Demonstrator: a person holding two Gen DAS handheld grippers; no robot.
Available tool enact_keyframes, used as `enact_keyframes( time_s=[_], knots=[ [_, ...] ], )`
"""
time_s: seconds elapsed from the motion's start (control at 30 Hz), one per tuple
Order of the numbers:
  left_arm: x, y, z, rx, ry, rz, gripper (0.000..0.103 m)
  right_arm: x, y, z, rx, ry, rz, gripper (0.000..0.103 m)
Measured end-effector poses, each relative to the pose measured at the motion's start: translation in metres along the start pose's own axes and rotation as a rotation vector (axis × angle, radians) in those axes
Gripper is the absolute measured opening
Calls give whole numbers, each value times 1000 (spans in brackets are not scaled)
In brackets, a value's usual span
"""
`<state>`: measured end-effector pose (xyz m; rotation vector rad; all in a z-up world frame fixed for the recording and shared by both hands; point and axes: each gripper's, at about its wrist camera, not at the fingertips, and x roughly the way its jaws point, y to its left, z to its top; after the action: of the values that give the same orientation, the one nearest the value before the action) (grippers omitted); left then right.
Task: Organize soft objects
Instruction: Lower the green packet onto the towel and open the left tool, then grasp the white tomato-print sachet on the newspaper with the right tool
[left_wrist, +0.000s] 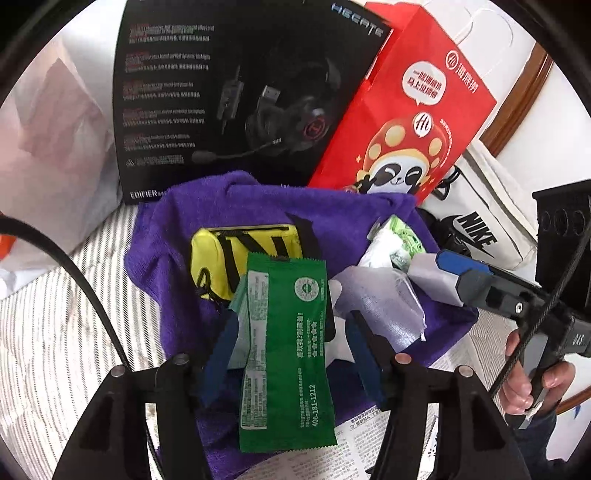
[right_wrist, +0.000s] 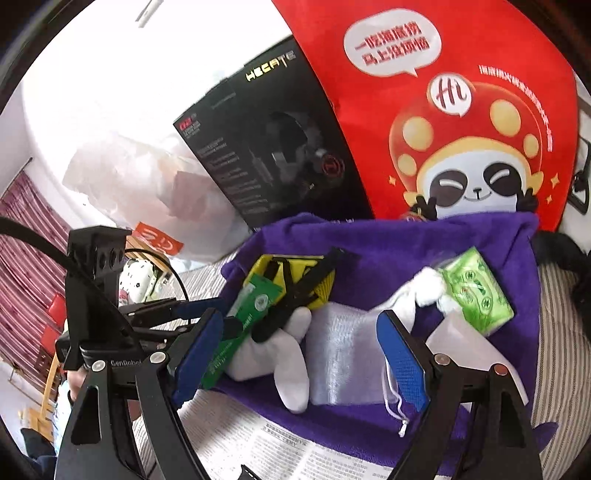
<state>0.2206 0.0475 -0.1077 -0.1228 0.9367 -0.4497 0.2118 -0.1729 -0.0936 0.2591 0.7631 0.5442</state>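
A purple towel (left_wrist: 177, 236) lies spread over newspaper, carrying the soft things. On it a yellow pouch (left_wrist: 225, 258) sits just beyond the left hand-held gripper (left_wrist: 286, 339), whose fingers are spread, a green sachet (left_wrist: 284, 350) between them. The right hand-held gripper (right_wrist: 301, 354) is spread above a white mesh bag (right_wrist: 340, 354), with a green tissue pack (right_wrist: 476, 291) just beyond it.
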Motion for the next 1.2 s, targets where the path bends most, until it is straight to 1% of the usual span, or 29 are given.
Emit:
enact_keyframes(
  time_s=[0.2, 0.33, 0.43, 0.53, 0.6, 0.67, 0.77, 0.9, 1.0, 1.03, 1.07, 1.1, 1.2],
  knots=[
    [-12, 2, 3, 9, -21, 18, 58, -7, 6, 11, -3, -17, -49, 85],
    [-15, 5, 2, 9, -12, 40, 58, -18, 15, 16, -7, -31, -87, 85],
    [-16, 6, 0, 6, -5, 53, 58, -27, 24, 14, -29, -34, -114, 85],
    [-20, 5, -1, 13, 0, 71, 58, -38, 34, 7, -63, -26, -171, 85],
    [-24, 2, -2, 20, 2, 89, 58, -46, 39, -3, -83, -16, -208, 85],
    [-28, -3, -1, 28, -2, 104, 58, -53, 41, -15, -97, -3, -221, 85],
    [-38, -16, 0, 53, -19, 113, 58, -61, 43, -40, -129, 36, -236, 85],
    [-55, -36, -6, 91, -44, 141, 58, -68, 48, -83, -220, 106, -299, 85],
    [-68, -47, -14, 102, -60, 143, 58, -66, 52, -121, -296, 174, -297, 85],
    [-73, -50, -17, 107, -67, 144, 58, -64, 52, -131, -307, 184, -300, 85],
    [-80, -54, -21, 114, -76, 143, 58, -61, 50, -141, -310, 204, -293, 85],
    [-85, -57, -24, 120, -80, 139, 58, -56, 47, -153, -309, 246, -267, 85],
    [-96, -63, -34, 130, -87, 136, 59, -48, 40, -169, -292, 269, -256, 85]
  ],
)
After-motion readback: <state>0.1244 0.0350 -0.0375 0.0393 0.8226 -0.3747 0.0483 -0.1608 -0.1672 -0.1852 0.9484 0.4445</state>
